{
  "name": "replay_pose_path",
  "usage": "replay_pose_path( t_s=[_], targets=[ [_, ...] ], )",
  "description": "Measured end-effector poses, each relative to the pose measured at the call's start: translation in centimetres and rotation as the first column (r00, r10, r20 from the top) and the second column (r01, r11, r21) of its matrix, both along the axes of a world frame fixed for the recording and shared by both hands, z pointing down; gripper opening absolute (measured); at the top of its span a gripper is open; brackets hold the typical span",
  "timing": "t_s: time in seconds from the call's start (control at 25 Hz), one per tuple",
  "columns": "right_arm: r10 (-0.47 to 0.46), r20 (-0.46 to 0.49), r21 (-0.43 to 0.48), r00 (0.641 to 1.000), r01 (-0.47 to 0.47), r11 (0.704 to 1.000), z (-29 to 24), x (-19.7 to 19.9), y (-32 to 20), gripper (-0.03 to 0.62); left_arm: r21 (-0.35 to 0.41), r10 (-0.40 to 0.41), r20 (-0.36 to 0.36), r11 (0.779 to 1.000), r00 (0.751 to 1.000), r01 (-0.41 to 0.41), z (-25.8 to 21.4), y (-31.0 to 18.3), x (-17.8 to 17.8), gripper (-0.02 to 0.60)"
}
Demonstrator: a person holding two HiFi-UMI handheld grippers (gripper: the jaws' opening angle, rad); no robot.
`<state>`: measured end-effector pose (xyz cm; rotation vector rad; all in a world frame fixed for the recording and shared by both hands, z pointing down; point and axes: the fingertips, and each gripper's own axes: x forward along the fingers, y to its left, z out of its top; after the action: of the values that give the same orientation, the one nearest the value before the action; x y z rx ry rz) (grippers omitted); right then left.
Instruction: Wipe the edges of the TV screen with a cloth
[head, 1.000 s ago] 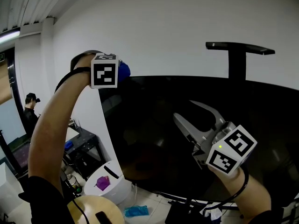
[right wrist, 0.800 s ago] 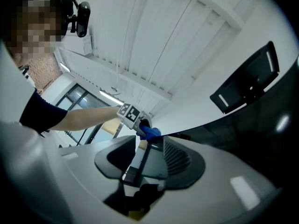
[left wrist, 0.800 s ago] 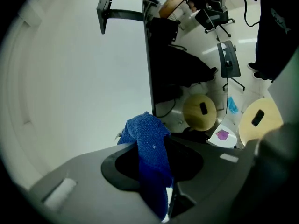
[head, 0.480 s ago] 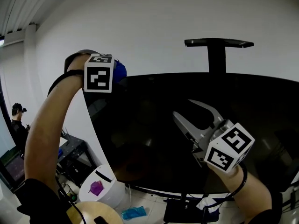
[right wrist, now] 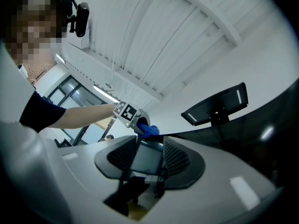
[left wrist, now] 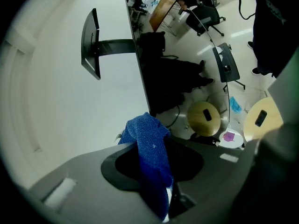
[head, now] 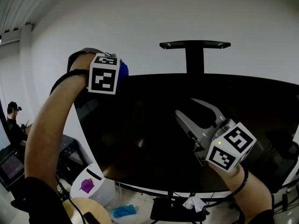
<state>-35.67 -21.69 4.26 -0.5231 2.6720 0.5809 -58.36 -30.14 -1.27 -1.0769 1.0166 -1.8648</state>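
Cloth (left wrist: 145, 127) clamped in L claw (left wrist: 150, 153) at TV (head: 154, 125) top-left corner; R claw (head: 185, 107) apart nr screen.

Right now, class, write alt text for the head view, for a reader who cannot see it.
A person's left gripper holds a blue cloth at the top left corner of a large dark TV screen. The right gripper hangs open and empty in front of the screen's lower right part. Behind is a white wall.

We face the TV (head: 154, 139) close from the head; the two riding cameras look along their jaws, sharing its top edge.
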Motion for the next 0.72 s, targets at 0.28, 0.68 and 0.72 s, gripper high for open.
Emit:
replay_pose_path(
  t_s=[0.28, 0.68, 0.72],
  targets=[
    [0.007, -0.016, -0.004, 1.000, -0.007, 1.000, -0.2, 7.2, -0.4, 0.189, -0.009, 0.020, -0.006, 1.000, 1.000, -0.020, -0.2, -1.0, 8.0, 0.115],
    [0.009, -0.035, -0.020, 0.999, -0.009, 1.000, 0.1, 15.8, -1.0, 0.189, 0.002, 0.007, 0.044, 1.000, 0.999, -0.007, -0.1, -2.2, 18.0, 0.115],
    [0.011, -0.027, -0.020, 1.000, -0.011, 1.000, -0.1, 16.4, -1.1, 0.189, -0.003, 0.006, 0.064, 1.000, 0.998, -0.006, -0.1, -2.4, 18.8, 0.115]
  ],
)
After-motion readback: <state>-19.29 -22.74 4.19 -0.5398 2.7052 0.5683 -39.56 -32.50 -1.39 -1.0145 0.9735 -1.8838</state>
